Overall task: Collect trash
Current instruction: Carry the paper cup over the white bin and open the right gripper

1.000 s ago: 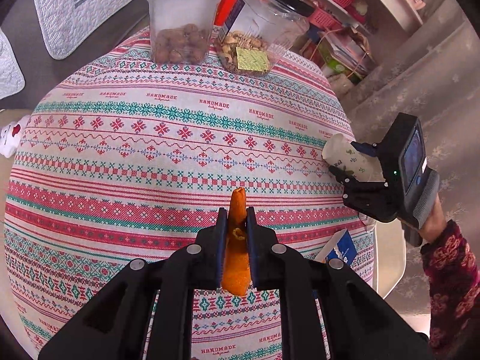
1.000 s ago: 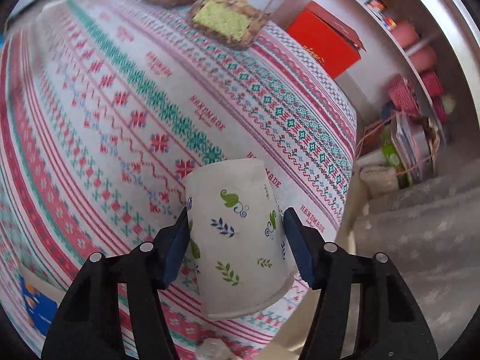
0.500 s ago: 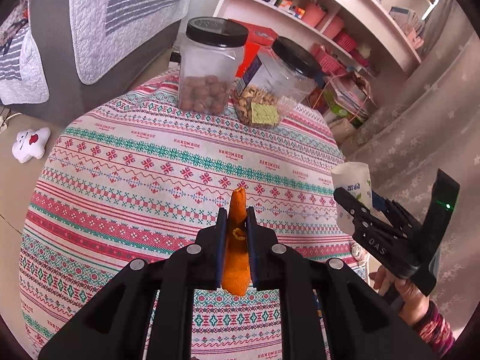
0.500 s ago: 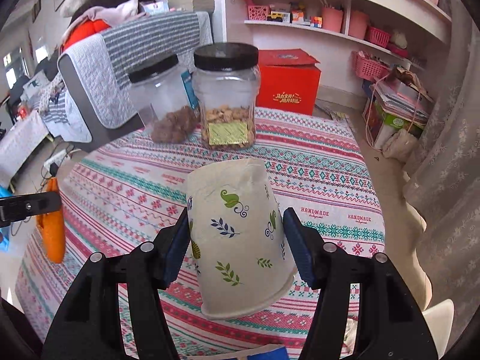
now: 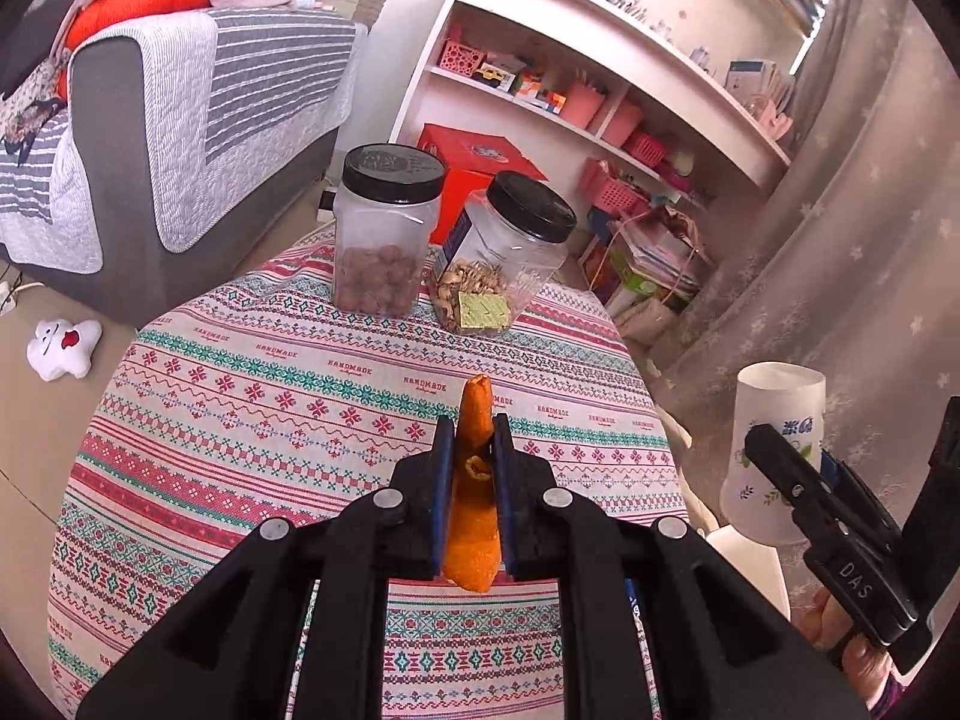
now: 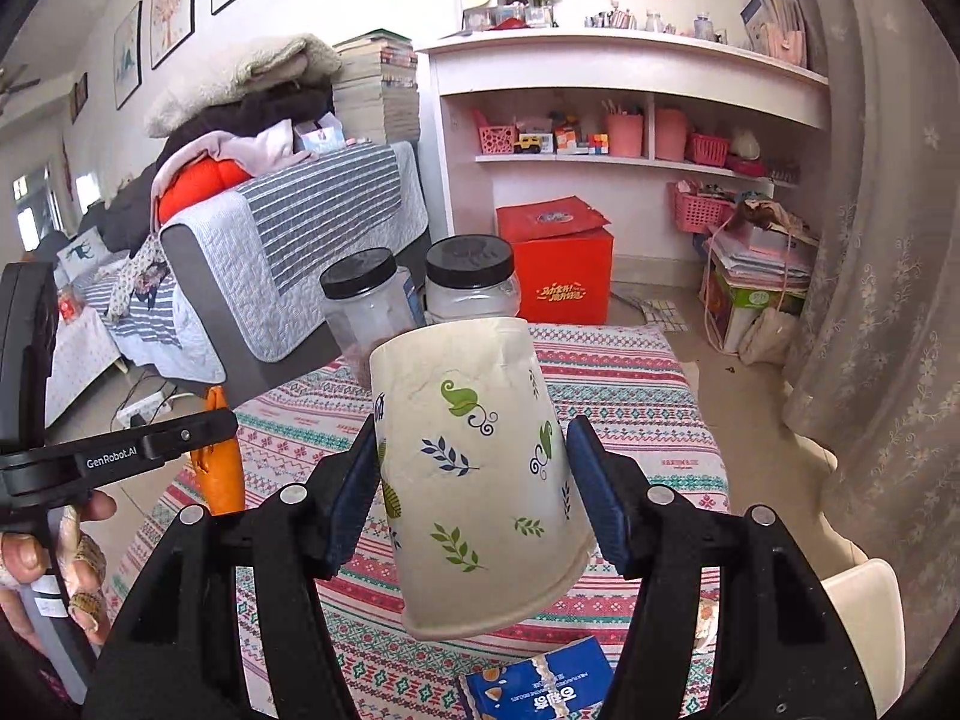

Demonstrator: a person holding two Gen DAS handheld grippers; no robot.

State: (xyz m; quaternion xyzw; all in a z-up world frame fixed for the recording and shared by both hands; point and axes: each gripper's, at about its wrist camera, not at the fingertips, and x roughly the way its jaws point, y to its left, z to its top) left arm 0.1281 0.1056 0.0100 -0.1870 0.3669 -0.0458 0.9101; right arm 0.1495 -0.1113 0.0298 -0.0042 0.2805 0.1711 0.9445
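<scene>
Two bits of trash were already off the worktop (image 5: 252, 396); binning them remained, no bin showing; a blue packet (image 6: 534, 687) lay below the right hand-held gripper (image 6: 474, 495), clamped on a creased leaf-print paper cup (image 6: 480, 480); the left hand-held gripper (image 5: 471, 468) pinched orange peel (image 5: 474, 516).

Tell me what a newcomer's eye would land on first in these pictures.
First, the bright orange strip of peel, pinched in the left tool above the round table with the red and green patterned cloth. Next, the white paper cup with leaf prints, held bottom up in the right tool. Behind them, two clear plastic jars with black lids stand at the table's far edge.
</scene>
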